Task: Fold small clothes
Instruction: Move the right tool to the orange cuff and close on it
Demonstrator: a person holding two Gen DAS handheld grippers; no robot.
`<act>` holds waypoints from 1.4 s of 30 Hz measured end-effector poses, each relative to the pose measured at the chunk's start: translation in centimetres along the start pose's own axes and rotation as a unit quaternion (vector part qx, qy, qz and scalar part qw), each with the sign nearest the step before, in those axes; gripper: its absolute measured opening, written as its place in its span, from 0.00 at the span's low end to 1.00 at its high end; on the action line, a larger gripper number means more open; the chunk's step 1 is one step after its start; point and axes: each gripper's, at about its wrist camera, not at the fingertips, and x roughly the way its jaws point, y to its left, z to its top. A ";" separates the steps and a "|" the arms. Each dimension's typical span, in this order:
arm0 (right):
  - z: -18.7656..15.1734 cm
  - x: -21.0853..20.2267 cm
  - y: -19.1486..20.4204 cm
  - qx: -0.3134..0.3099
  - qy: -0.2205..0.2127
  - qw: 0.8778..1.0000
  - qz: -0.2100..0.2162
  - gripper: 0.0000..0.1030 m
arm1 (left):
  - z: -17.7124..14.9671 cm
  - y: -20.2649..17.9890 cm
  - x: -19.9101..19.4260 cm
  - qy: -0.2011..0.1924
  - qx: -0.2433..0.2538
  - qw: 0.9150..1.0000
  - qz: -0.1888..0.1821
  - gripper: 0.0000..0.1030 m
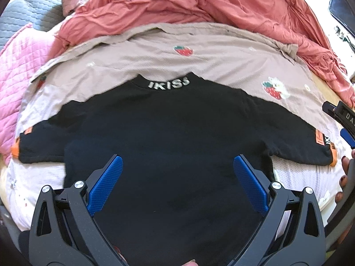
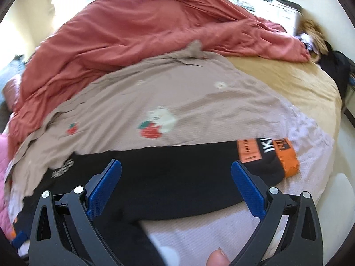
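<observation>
Both tongs, left tongs (image 1: 177,173) and right tongs (image 2: 176,175), gape released above black shirt (image 1: 164,128).

Both wrist views, close above shirt (image 1: 168,133).

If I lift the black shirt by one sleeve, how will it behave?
The black shirt lies flat and limp, so it will probably drape and sag. Its sleeve would likely rise first, dragging the body. It may catch on the textured strawberry blanket.

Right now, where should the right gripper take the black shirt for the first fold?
Probably the orange-cuffed sleeve, coming in from its outer end. The black shirt lies flat with sleeves spread, and the open right gripper already hangs beside that sleeve.
</observation>
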 end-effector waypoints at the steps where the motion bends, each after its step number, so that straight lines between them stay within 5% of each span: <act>1: 0.0 0.5 -0.8 0.003 -0.002 1.000 -0.013 0.96 | 0.1 -0.2 0.5 0.003 -0.001 1.000 -0.002 0.91; 14: -0.7 4.4 -10.5 0.069 -0.004 0.991 -0.118 0.96 | -0.6 -3.9 5.3 0.011 0.032 0.999 -0.035 0.91; 27: -1.3 6.9 -17.3 0.149 0.022 0.977 -0.153 0.95 | -0.9 -7.9 8.1 0.018 0.088 0.995 -0.039 0.91; 29: -1.4 7.4 -17.8 0.157 0.029 0.977 -0.144 0.89 | -1.2 -8.0 8.8 0.021 0.096 0.995 -0.031 0.91; 31: -1.4 8.1 -18.1 0.161 0.041 0.976 -0.140 0.68 | -1.5 -8.1 9.1 0.023 0.104 0.994 -0.024 0.91; 35: -1.8 9.5 -18.4 0.174 0.065 0.974 -0.127 0.53 | -2.1 -8.3 9.8 0.022 0.116 0.993 -0.020 0.91; 37: -1.8 9.1 -18.3 0.176 0.058 0.976 -0.110 0.27 | -2.5 -8.4 10.3 0.030 0.116 0.993 -0.024 0.91; 42: -0.6 7.5 -16.1 0.138 0.015 0.987 -0.077 0.18 | -3.0 -7.9 10.9 0.040 0.100 0.994 -0.035 0.91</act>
